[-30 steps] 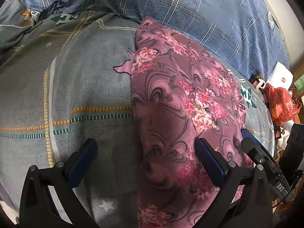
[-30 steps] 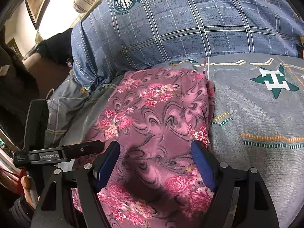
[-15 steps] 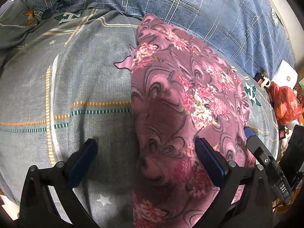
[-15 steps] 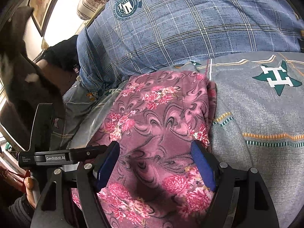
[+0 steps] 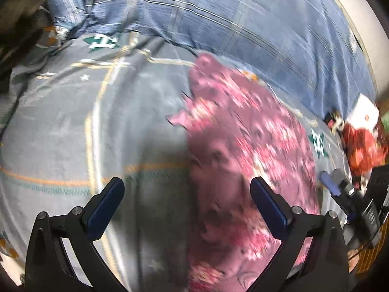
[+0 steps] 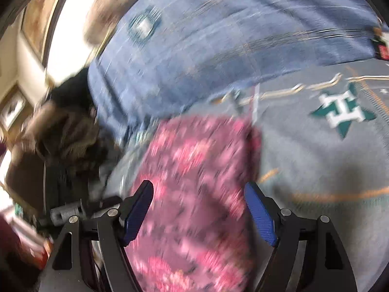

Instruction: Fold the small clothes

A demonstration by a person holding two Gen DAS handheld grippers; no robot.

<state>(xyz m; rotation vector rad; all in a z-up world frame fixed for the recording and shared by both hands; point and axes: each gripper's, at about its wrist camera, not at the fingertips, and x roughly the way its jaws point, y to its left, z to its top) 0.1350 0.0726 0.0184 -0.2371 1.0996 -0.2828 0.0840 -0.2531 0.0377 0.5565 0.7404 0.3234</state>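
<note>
A mauve garment with pink flowers (image 5: pixel 243 150) lies folded in a long strip on the grey bedsheet (image 5: pixel 73 126). Both views are blurred by motion. My left gripper (image 5: pixel 187 199) hangs open above the garment's left edge, one finger over the sheet, the other over the cloth, nothing between the pads. My right gripper (image 6: pixel 199 209) is open too, its blue pads straddling the near end of the same garment (image 6: pixel 194 170) without pressing it. The right gripper also shows at the right edge of the left wrist view as a dark body with a blue pad (image 5: pixel 340 192).
A blue plaid quilt (image 5: pixel 231 24) is bunched along the far side of the bed. A red bag (image 5: pixel 362 146) and a white box (image 5: pixel 364 107) sit off the bed's right edge. A dark furry shape (image 6: pixel 63 126) is at the left in the right wrist view.
Both grippers have pulled back and up from the garment, so it looks smaller and farther away. The pictures have gone blurred. Both grippers stay open, and the garment lies as before.
</note>
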